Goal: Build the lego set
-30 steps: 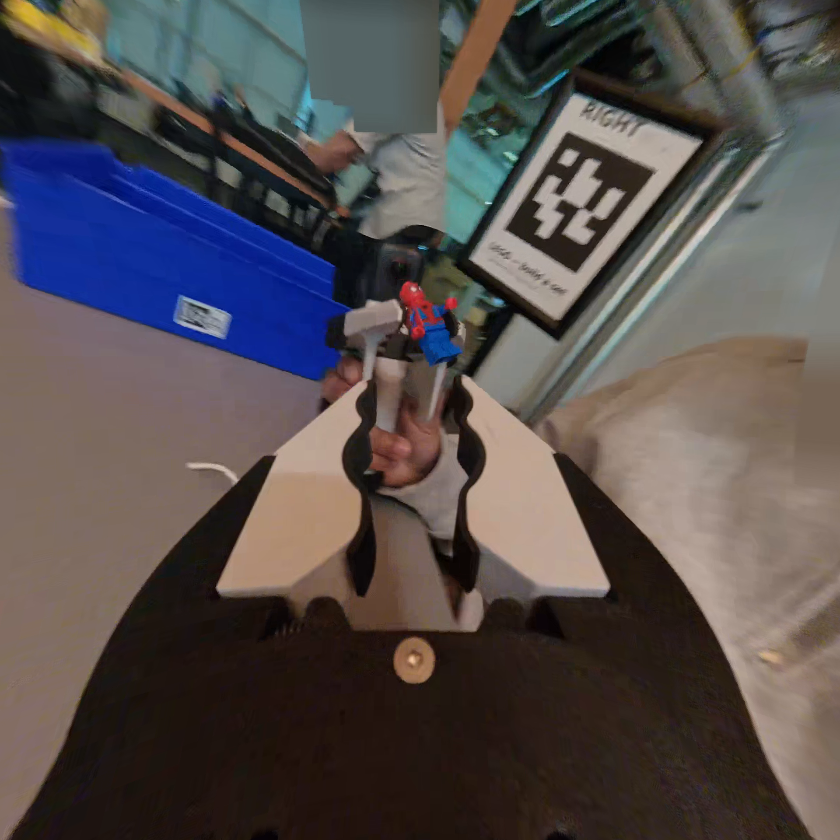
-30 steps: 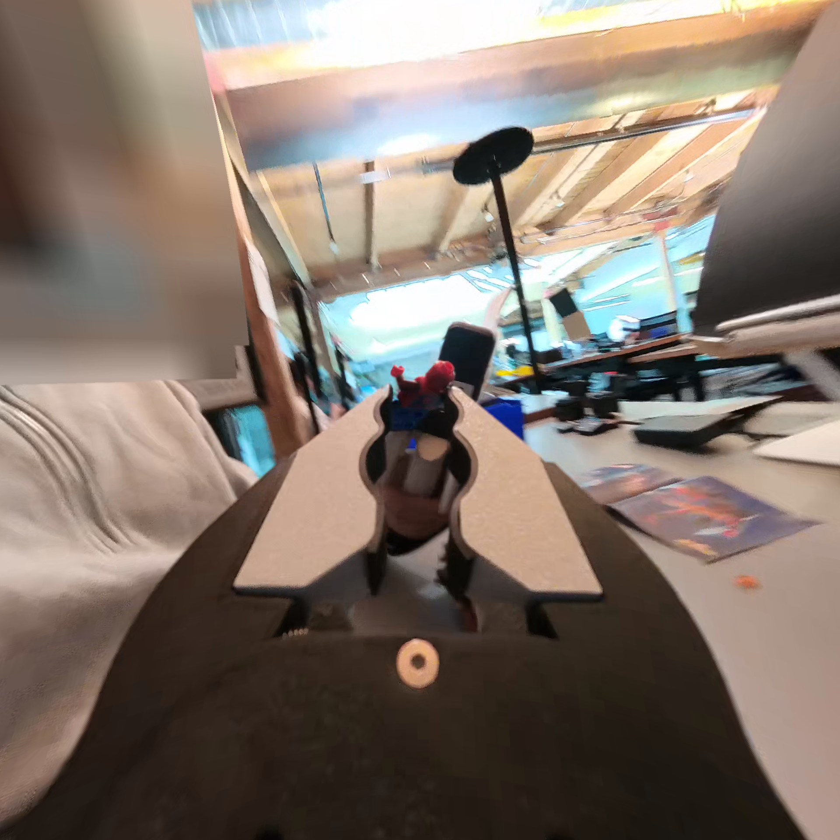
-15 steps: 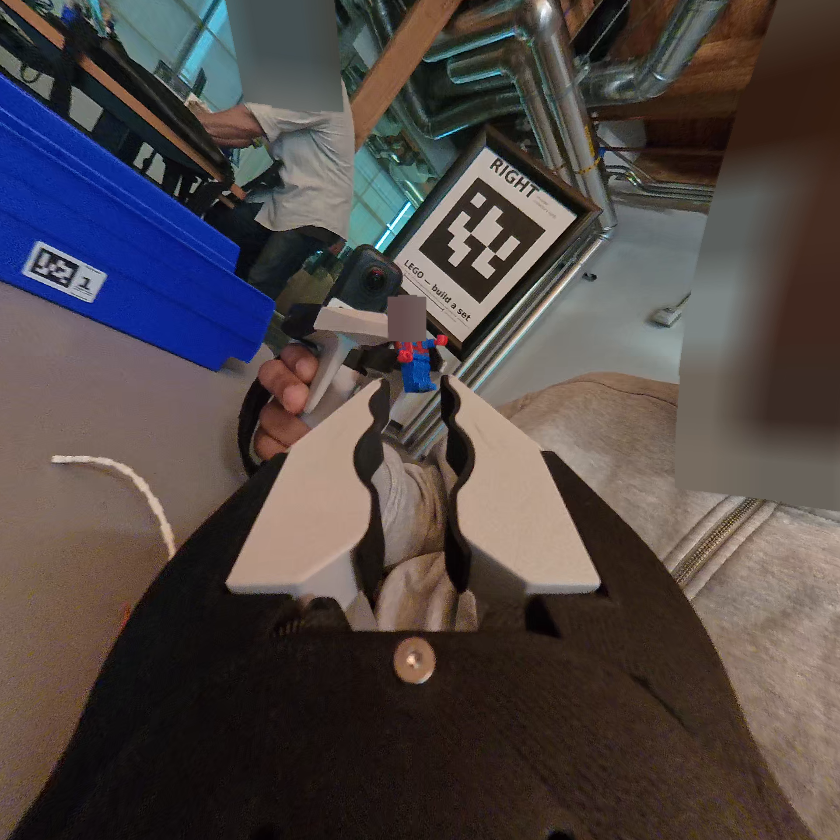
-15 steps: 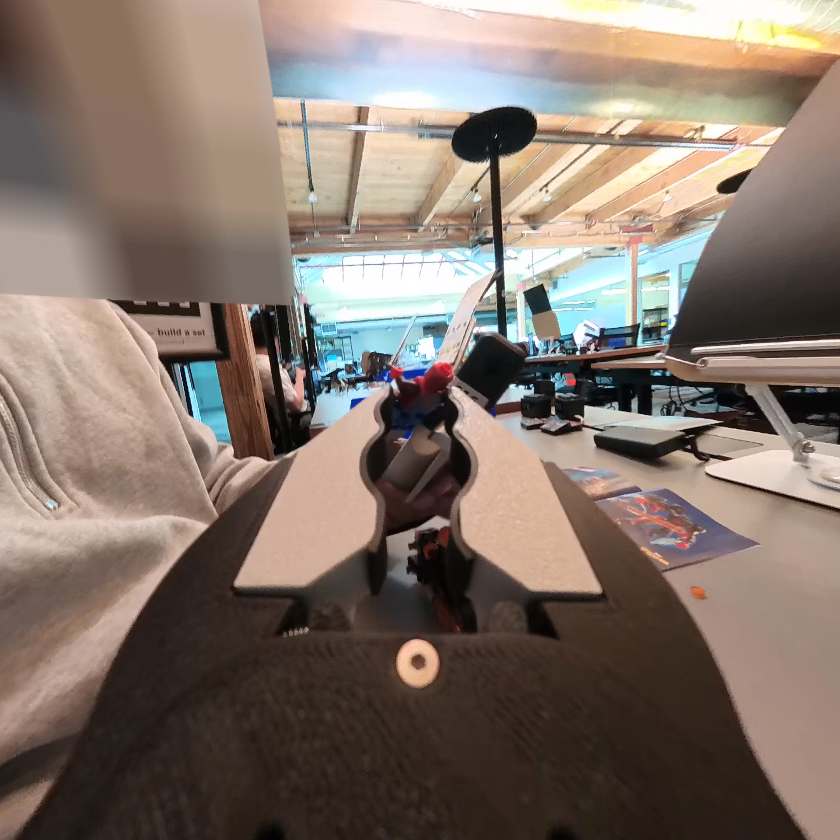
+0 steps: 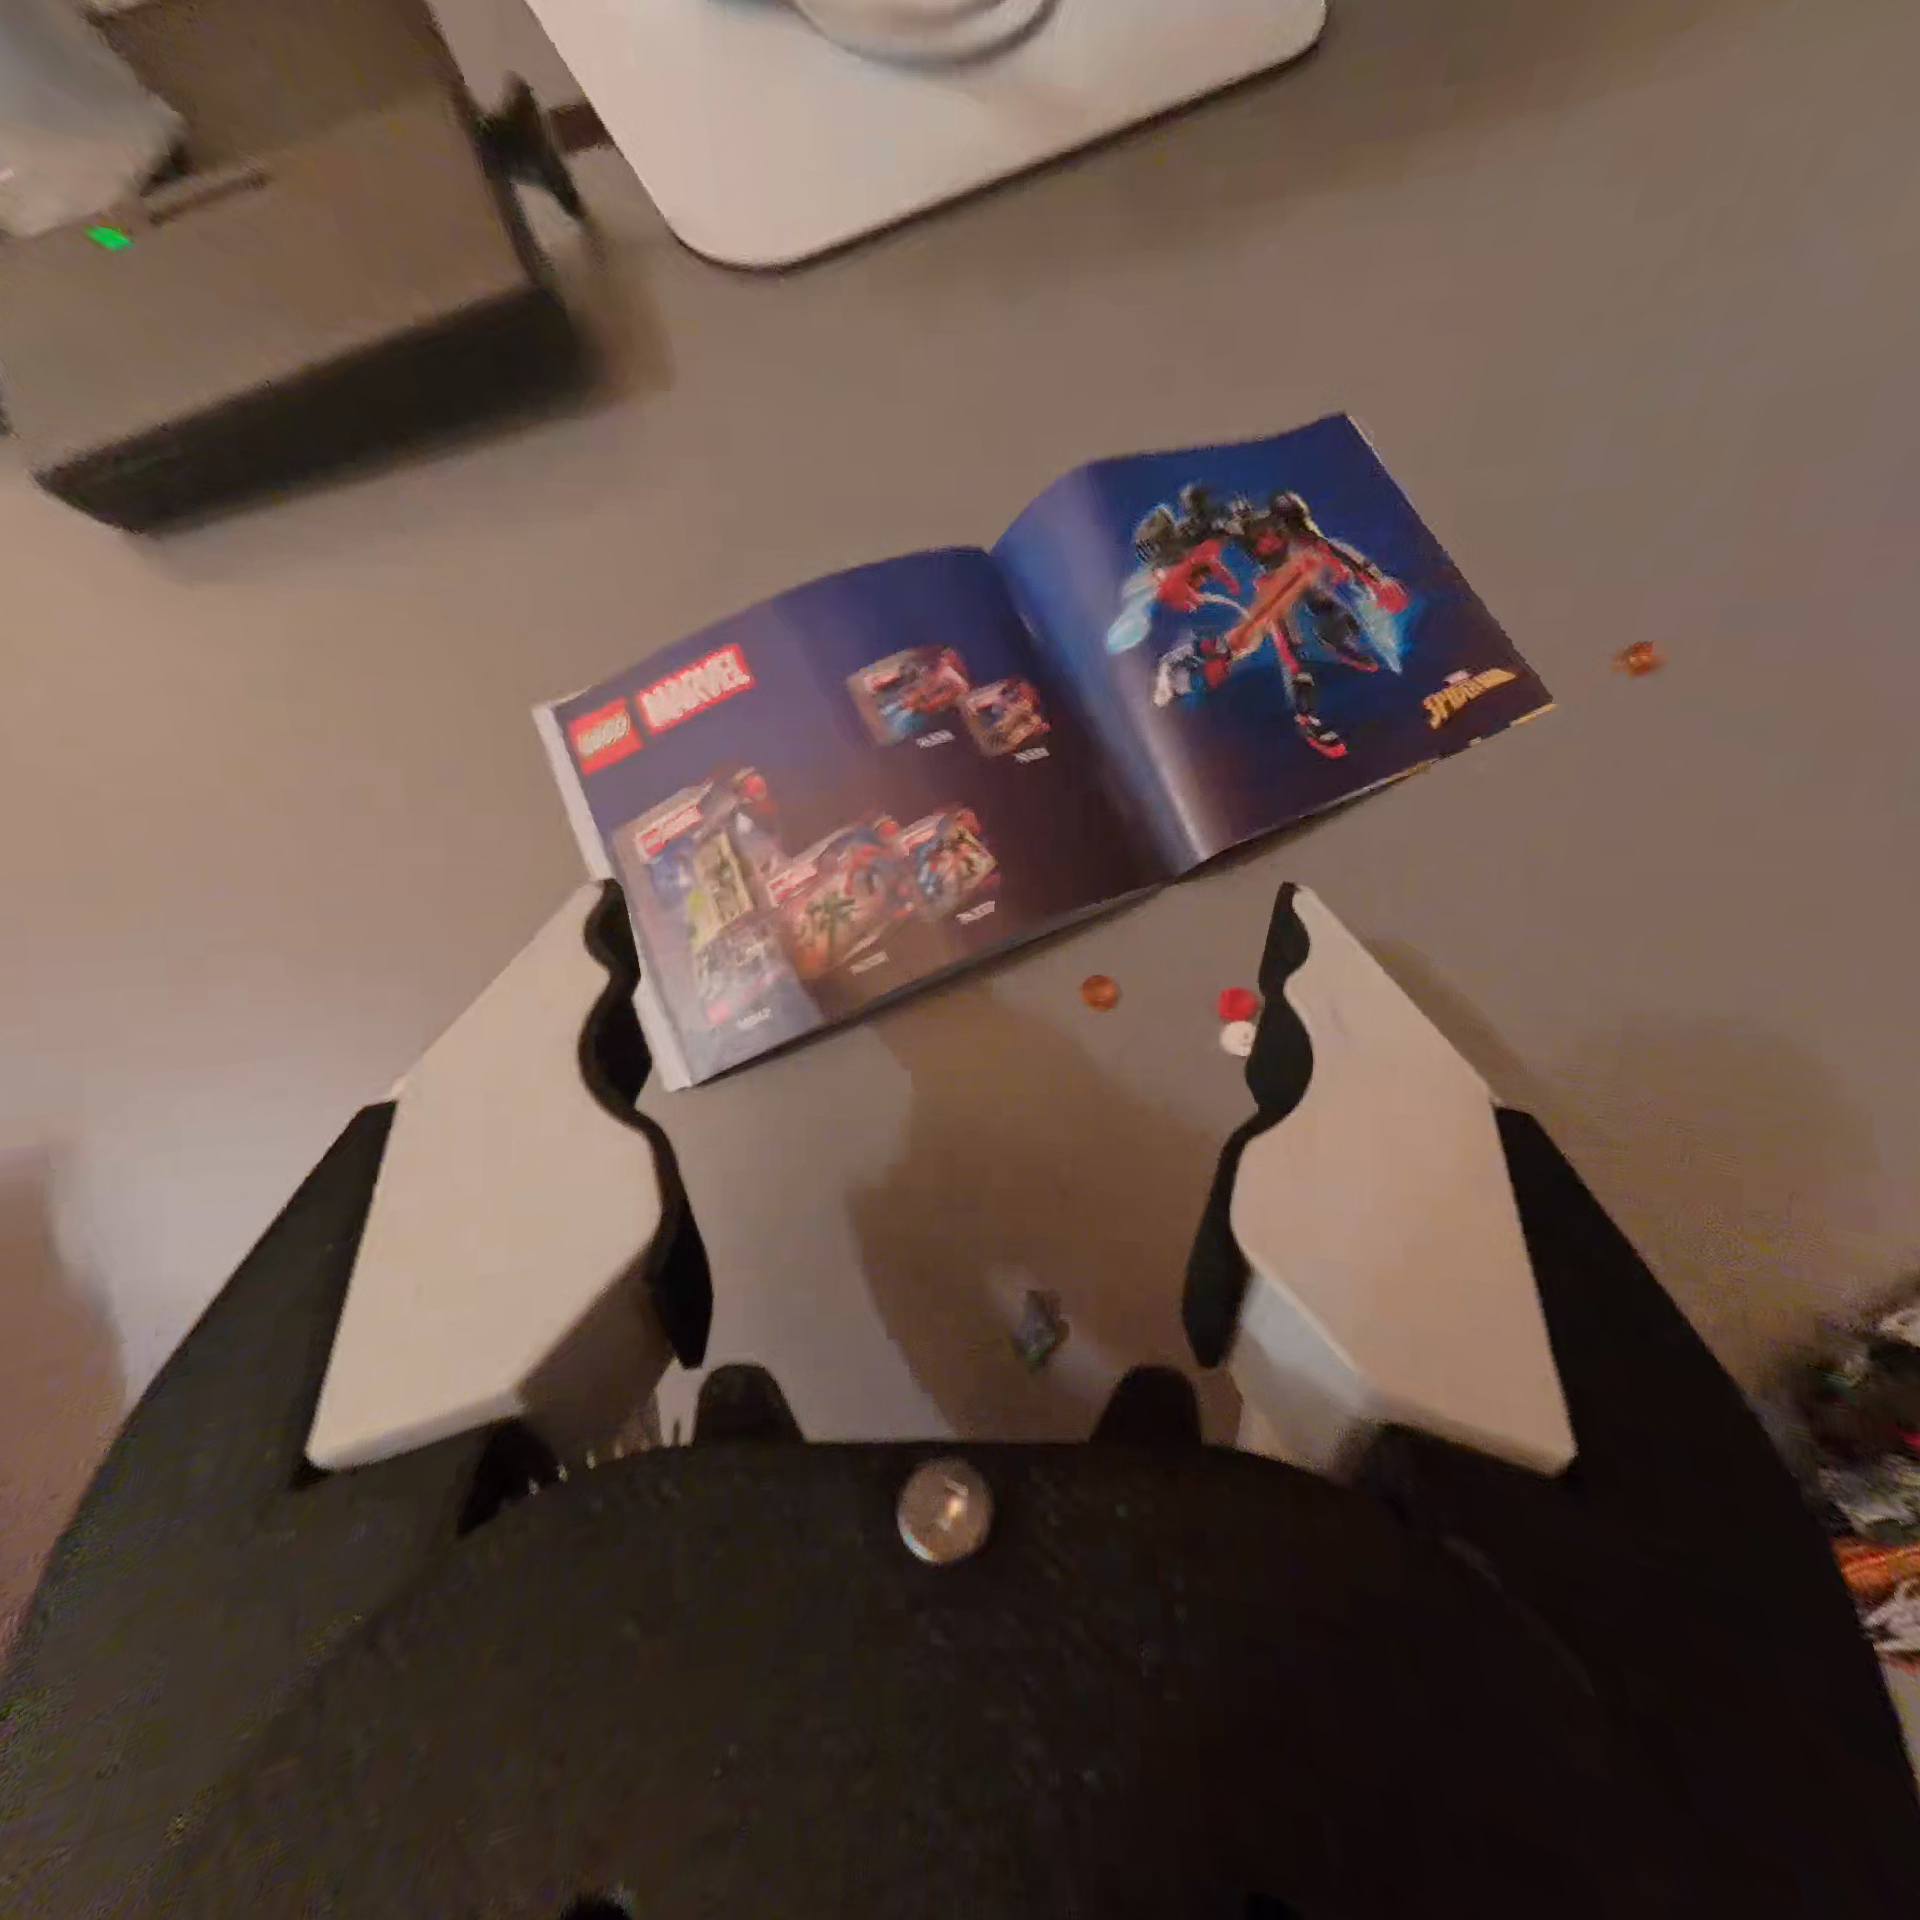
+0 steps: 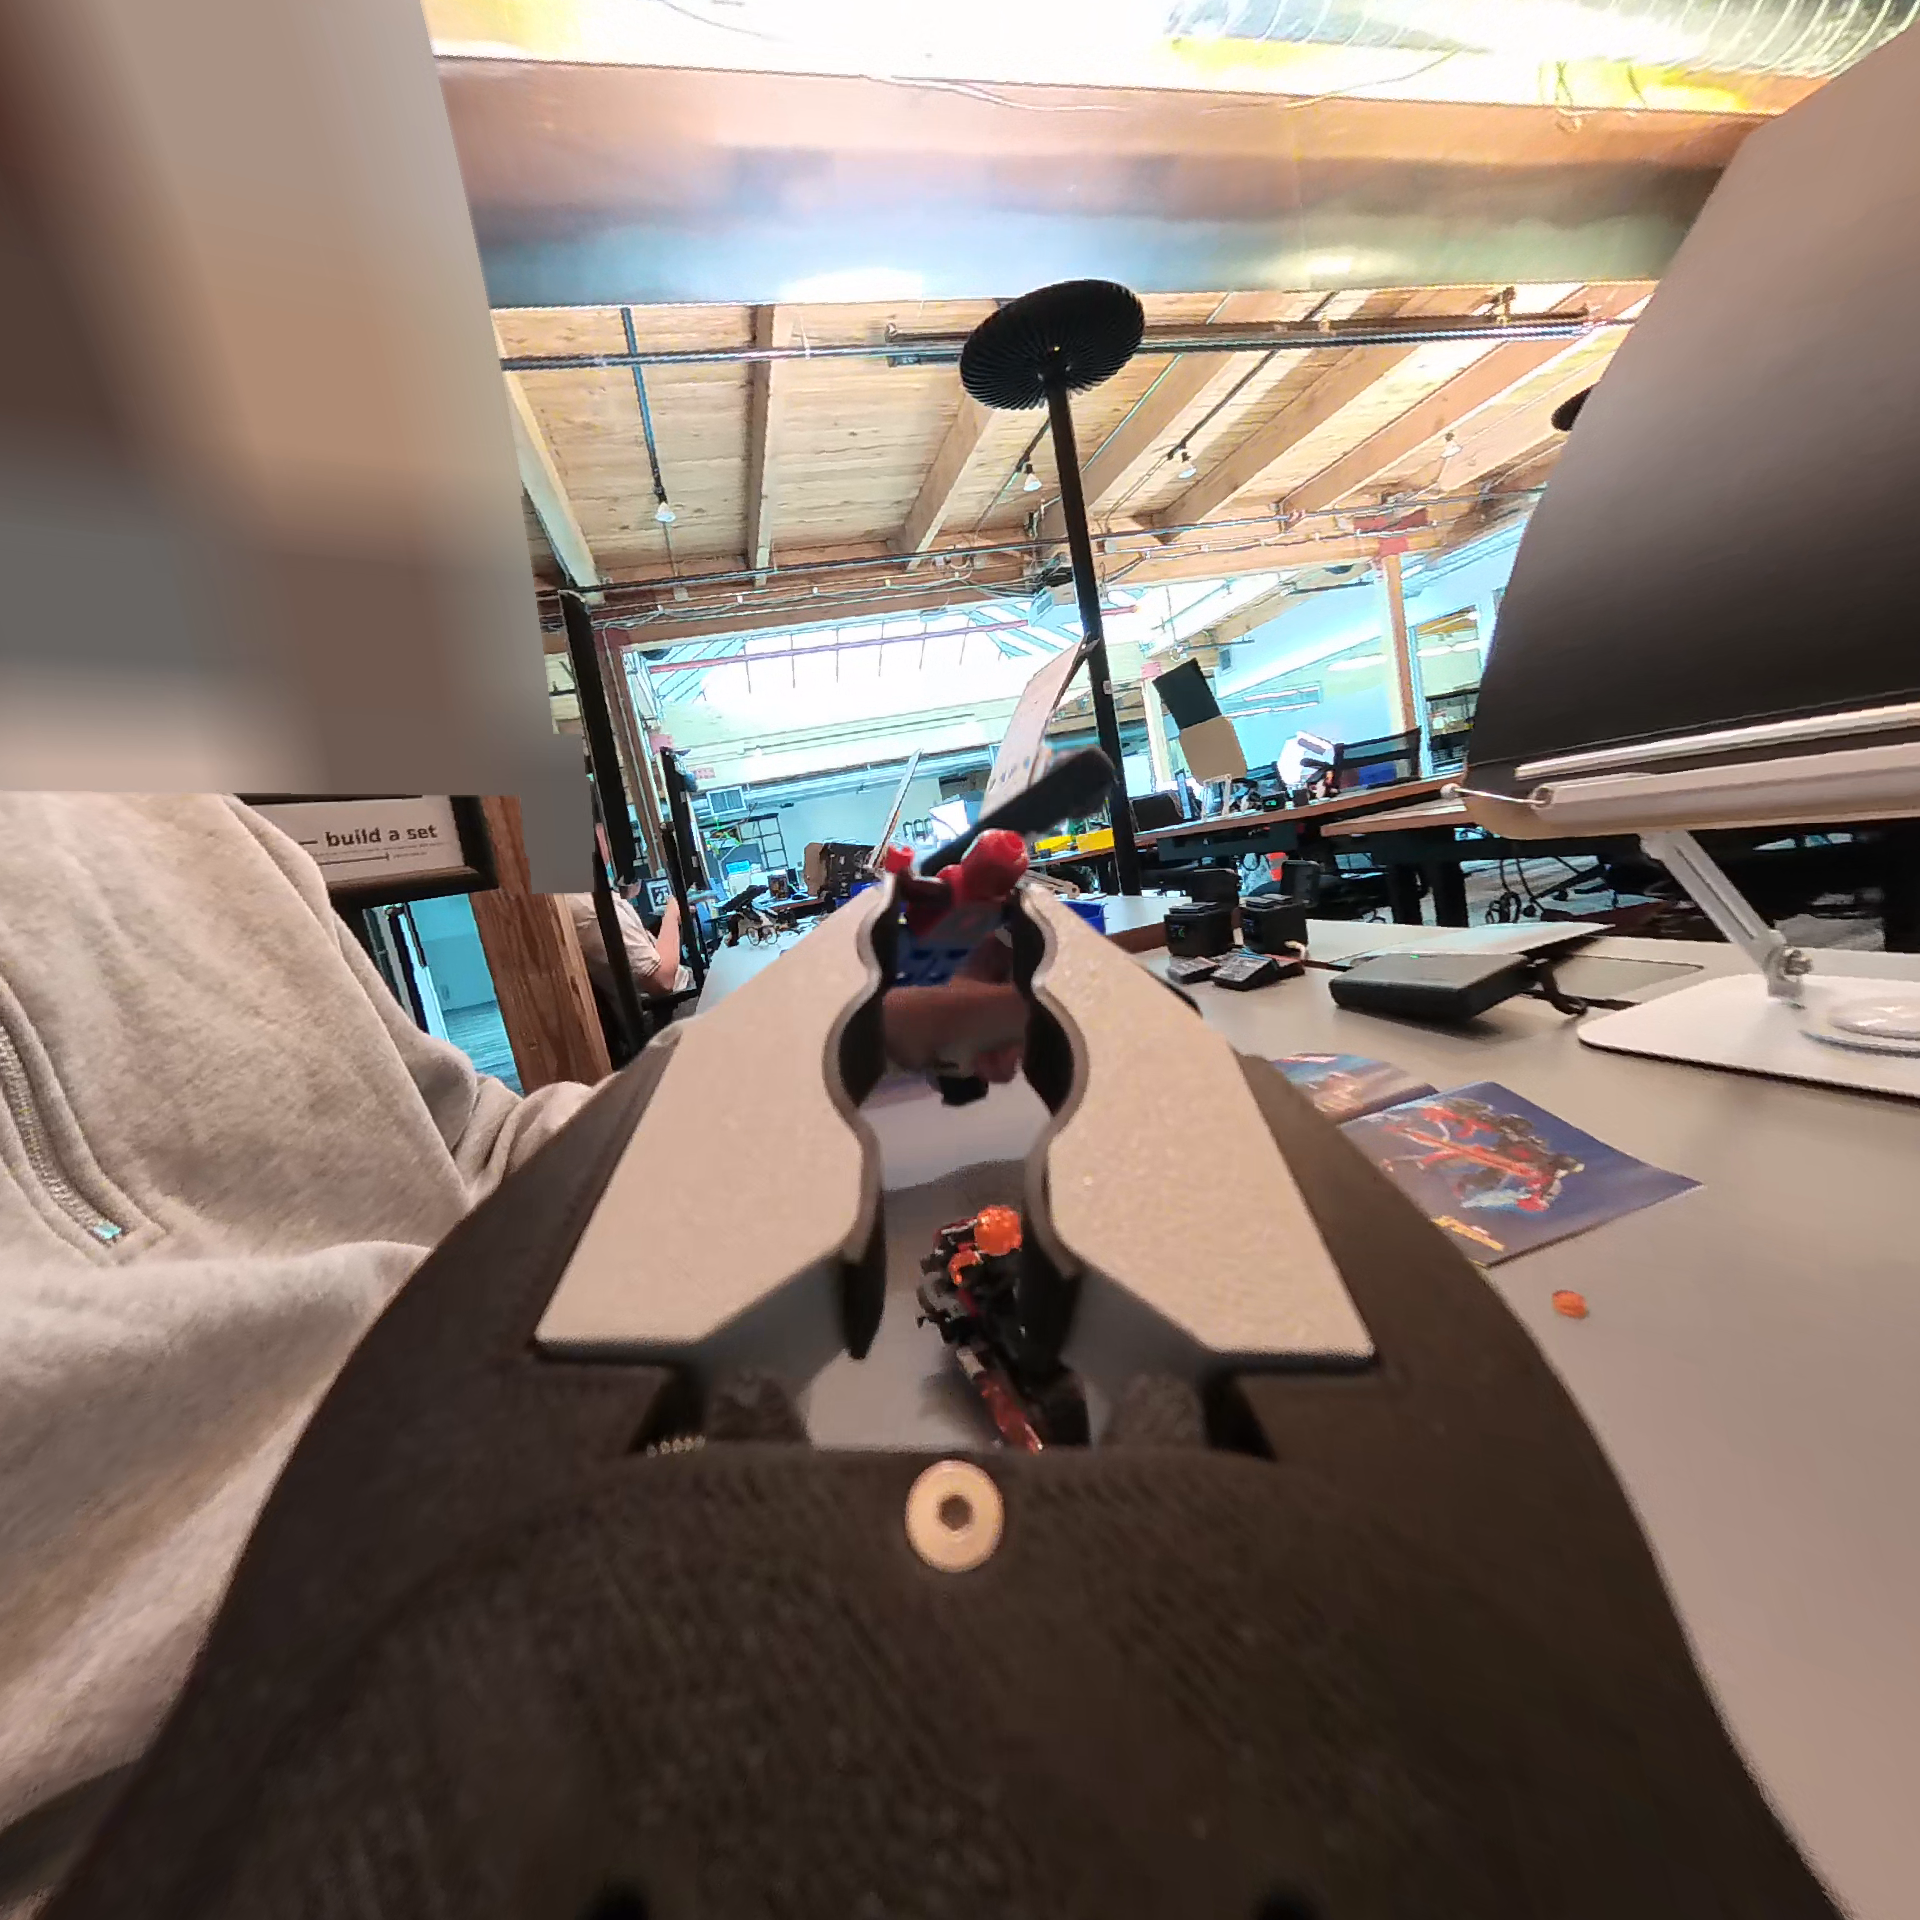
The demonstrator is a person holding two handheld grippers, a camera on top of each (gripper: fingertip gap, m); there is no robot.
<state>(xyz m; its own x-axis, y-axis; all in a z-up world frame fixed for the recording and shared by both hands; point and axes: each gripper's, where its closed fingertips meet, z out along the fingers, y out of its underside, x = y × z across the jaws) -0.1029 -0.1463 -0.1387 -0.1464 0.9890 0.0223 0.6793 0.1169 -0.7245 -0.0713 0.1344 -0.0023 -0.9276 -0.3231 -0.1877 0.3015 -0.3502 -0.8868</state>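
Note:
My right gripper (image 6: 951,909) is shut on a red and blue minifigure (image 6: 961,883), held by its legs at the fingertips, up off the table. A black, red and orange lego build (image 6: 982,1309) lies on the table under that gripper. My left gripper (image 5: 945,904) is wide open and empty, looking down at the open instruction booklet (image 5: 1039,748) on the grey table (image 5: 1558,312). Small round studs, orange (image 5: 1098,992), red (image 5: 1236,1003) and white (image 5: 1236,1039), lie near its right finger. A tiny dark piece (image 5: 1039,1340) lies between its fingers.
A grey box with a green light (image 5: 260,312) and a white stand base (image 5: 935,114) sit beyond the booklet. A heap of loose pieces (image 5: 1870,1475) lies at the right edge. Another orange stud (image 5: 1638,657) lies right of the booklet. A person's grey sleeve (image 6: 208,1143) is at the left.
My left gripper has swung from facing the right gripper and minifigure down to the table and opened wide. My right gripper still holds the minifigure in about the same place.

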